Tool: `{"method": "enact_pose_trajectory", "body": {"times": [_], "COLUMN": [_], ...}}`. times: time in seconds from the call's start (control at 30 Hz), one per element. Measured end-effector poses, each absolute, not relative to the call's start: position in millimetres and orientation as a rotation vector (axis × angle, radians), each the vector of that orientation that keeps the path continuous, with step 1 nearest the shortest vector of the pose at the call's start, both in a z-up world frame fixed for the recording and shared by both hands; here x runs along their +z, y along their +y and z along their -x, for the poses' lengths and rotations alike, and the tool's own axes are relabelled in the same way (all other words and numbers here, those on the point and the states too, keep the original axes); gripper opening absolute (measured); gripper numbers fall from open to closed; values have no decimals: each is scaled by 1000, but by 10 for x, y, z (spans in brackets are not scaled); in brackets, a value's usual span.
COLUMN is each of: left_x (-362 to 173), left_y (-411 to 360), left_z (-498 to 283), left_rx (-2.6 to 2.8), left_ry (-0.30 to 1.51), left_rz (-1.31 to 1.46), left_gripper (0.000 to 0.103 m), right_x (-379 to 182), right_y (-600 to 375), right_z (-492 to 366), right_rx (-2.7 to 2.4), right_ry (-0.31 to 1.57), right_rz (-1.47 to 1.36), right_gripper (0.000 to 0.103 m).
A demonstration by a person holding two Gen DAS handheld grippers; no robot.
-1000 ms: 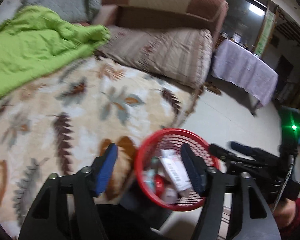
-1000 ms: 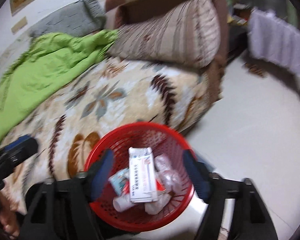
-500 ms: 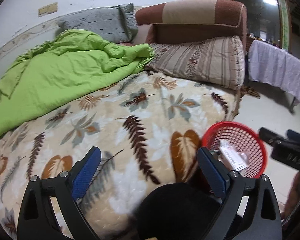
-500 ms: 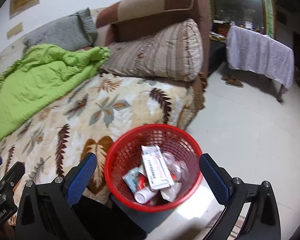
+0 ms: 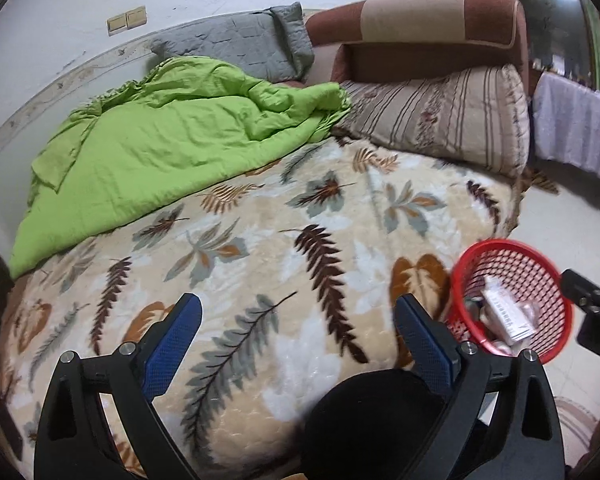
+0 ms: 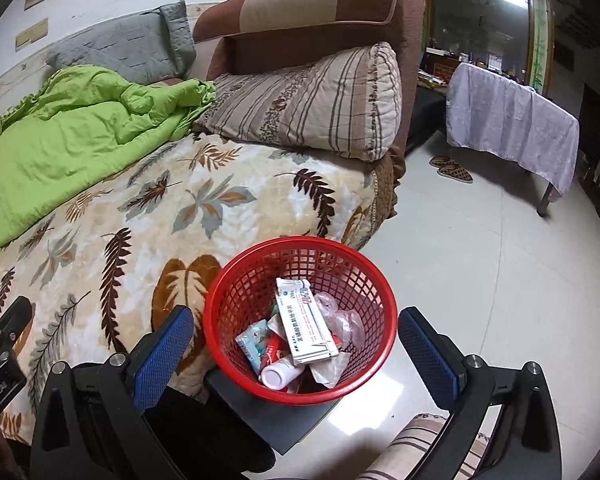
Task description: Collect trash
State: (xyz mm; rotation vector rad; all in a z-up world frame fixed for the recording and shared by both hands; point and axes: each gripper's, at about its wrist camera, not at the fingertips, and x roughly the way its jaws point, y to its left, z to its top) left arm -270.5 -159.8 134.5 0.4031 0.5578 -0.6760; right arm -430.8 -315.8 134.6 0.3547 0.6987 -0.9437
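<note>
Left wrist view: the fisheye camera looks forward and down between the wide-apart blue pads of the left gripper [image 5: 298, 326], close above the leaf-patterned blanket [image 5: 260, 248], which fills the frame's centre. The green quilt [image 5: 172, 148] lies upper left, the striped pillow [image 5: 440, 120] upper right, the red basket [image 5: 510, 300] at the right edge.

Right wrist view: the camera faces the same way from farther right, over the floor [image 6: 480, 260], between the spread pads of the right gripper [image 6: 296, 344]. The red basket [image 6: 300, 316] sits near, lower centre.

Both views share blanket, quilt, pillow, basket and the cloth-covered table [image 6: 508, 120]; each shows part of the other gripper at its edge.
</note>
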Motion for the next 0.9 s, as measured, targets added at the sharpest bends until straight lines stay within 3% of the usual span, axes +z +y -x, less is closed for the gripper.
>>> {"method": "enact_pose_trajectory", "body": {"times": [0.9], "left_x": [1324], "left_y": [-1624], "left_z": [2778], "left_rx": [-710], "left_ry": [551], "left_rz": [-406], "left_gripper": [96], "right_x": [1300], "right_y": [-3180], "right_z": [4287], "right_rx": [-933], "right_ry": [710], "right_rz": [-362], "right_gripper": [103]}}
